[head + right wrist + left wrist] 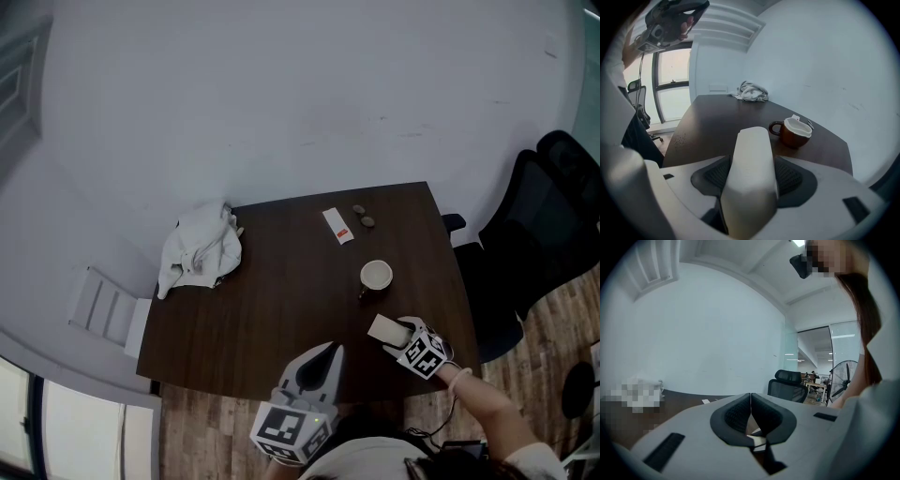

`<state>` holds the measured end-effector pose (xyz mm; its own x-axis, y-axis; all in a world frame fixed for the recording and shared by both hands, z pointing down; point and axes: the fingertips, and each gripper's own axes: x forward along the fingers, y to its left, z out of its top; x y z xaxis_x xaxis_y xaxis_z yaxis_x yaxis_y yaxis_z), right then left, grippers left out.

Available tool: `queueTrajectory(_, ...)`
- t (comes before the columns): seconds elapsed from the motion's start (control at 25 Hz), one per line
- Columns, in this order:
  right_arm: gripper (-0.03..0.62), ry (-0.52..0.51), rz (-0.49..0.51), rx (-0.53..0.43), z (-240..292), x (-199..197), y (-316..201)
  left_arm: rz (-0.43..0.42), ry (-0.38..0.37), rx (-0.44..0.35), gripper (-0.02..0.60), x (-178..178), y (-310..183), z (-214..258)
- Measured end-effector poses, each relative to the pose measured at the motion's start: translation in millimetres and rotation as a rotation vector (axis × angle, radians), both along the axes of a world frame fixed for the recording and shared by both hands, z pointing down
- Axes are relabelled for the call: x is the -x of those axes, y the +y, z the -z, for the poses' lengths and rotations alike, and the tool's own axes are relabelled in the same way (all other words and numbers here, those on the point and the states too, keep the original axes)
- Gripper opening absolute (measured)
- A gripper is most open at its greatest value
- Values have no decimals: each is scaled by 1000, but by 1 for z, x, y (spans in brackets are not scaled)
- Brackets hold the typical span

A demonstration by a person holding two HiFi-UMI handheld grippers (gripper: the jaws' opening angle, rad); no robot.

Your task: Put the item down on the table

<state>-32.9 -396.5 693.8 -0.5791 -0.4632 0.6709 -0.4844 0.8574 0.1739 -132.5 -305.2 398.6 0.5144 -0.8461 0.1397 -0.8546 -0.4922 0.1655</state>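
A white, flat oblong item point(382, 329) sits clamped in my right gripper point(398, 334), just above the front right part of the dark brown table point(272, 314). In the right gripper view the item point(751, 150) sticks out forward between the two pads, and my right gripper point(752, 180) is shut on it. My left gripper point(327, 350) hovers at the table's front edge, left of the right one. In its own view, the left gripper point(750, 403) has its pads pressed together with nothing between them.
A brown cup point(376, 276) with a white inside stands just beyond the item, also seen as the cup point(793, 131). A white cloth point(200, 248) lies at the far left. A sachet point(338, 226) and small round pieces point(363, 217) lie at the back. A black chair point(539, 225) stands right.
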Motion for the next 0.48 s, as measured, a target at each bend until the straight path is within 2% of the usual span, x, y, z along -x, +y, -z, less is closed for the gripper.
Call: queueTrajectory(0.48, 304, 54, 29, 66, -23, 0, -8, -5, -1, 13, 20, -2, -1, -5)
